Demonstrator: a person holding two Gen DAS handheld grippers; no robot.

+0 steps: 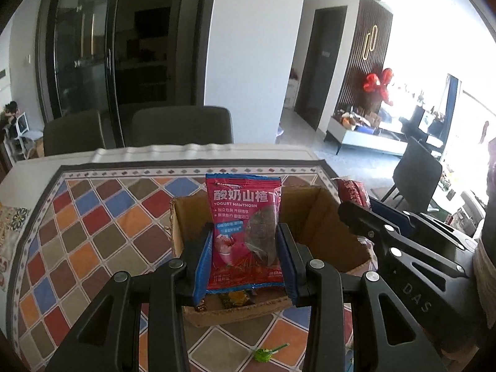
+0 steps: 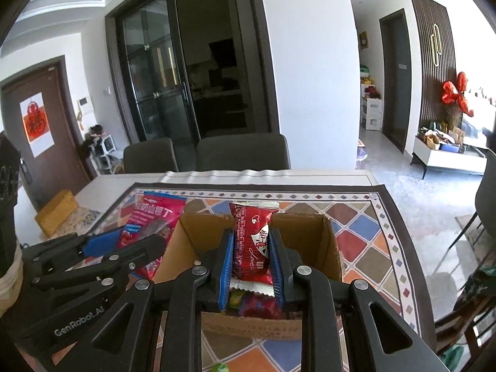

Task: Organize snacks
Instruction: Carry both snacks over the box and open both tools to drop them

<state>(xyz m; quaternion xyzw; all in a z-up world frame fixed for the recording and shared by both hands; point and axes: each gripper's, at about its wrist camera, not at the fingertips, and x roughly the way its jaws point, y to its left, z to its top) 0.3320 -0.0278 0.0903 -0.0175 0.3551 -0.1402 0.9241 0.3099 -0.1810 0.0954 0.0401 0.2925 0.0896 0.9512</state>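
Note:
My left gripper (image 1: 245, 241) is shut on a pink yogurt hawthorn bag (image 1: 245, 217) and holds it upright over the open cardboard box (image 1: 322, 217). My right gripper (image 2: 250, 248) is shut on a red snack packet (image 2: 252, 241) and holds it upright over the same box (image 2: 331, 248). Each gripper shows in the other's view: the right one (image 1: 365, 217) at the box's right side, the left one (image 2: 130, 241) with the pink bag (image 2: 155, 220) at its left. Small wrapped snacks (image 2: 257, 305) lie on the box floor.
The box stands on a table with a colourful diamond-patterned mat (image 1: 93, 232). A small green wrapped sweet (image 1: 263, 355) lies on the mat in front of the box. A yellow packet (image 2: 57, 210) lies at the table's left. Two grey chairs (image 2: 241, 152) stand behind the table.

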